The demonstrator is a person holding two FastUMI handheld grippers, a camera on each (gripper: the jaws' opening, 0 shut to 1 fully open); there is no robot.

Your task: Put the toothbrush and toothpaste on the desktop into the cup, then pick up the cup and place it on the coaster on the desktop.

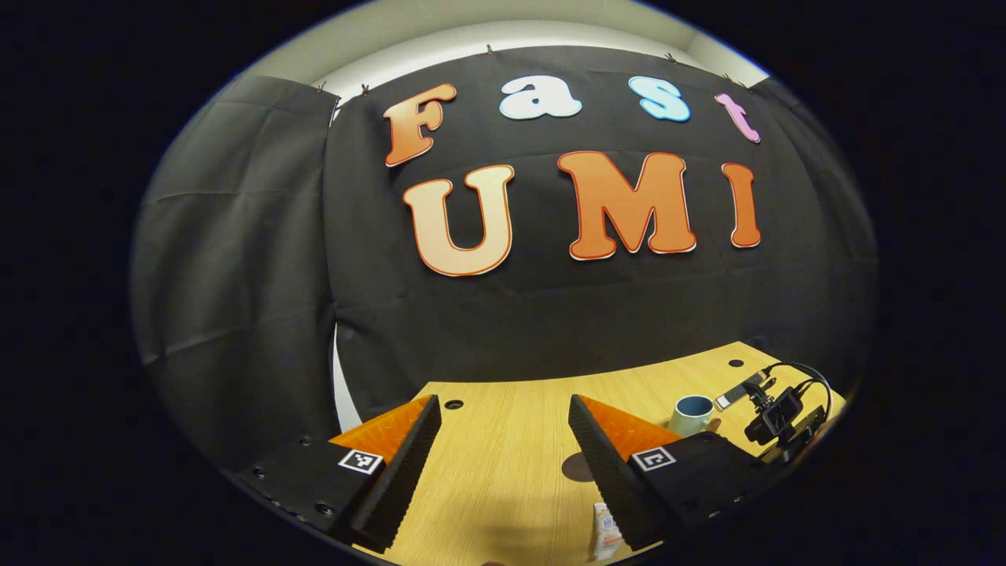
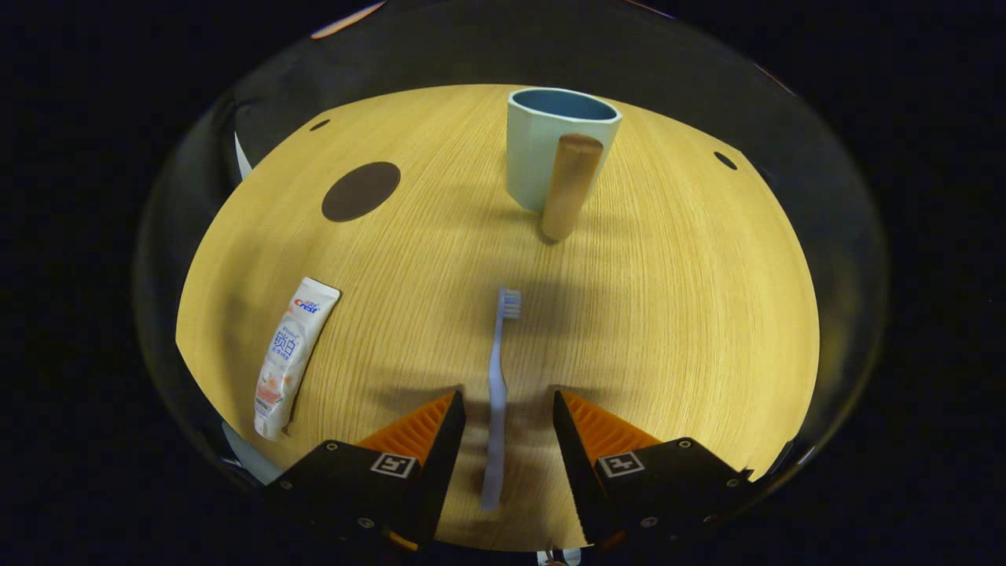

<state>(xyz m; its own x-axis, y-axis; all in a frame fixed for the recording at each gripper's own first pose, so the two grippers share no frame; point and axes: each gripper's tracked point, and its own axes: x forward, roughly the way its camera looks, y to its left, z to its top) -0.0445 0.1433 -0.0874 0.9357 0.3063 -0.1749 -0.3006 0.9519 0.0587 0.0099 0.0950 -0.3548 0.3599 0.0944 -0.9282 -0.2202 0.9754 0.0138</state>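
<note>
We saw right gripper (image 2: 507, 413) low over desktop (image 2: 676, 314), jaws spread, fingers either side of toothbrush (image 2: 497, 385) handle, apart from it. Toothbrush lay flat, bristle end toward cup (image 2: 550, 145). Cup stood upright at far side, handle facing camera. Toothpaste (image 2: 291, 354) lay flat well left of toothbrush; dark round coaster (image 2: 361, 191) beyond it, left of cup. We noted left gripper (image 1: 503, 424) raised, jaws spread, holding nothing; in left gripper view, cup (image 1: 692, 414) stood off right, with right gripper (image 1: 778, 417) just beside it.
</note>
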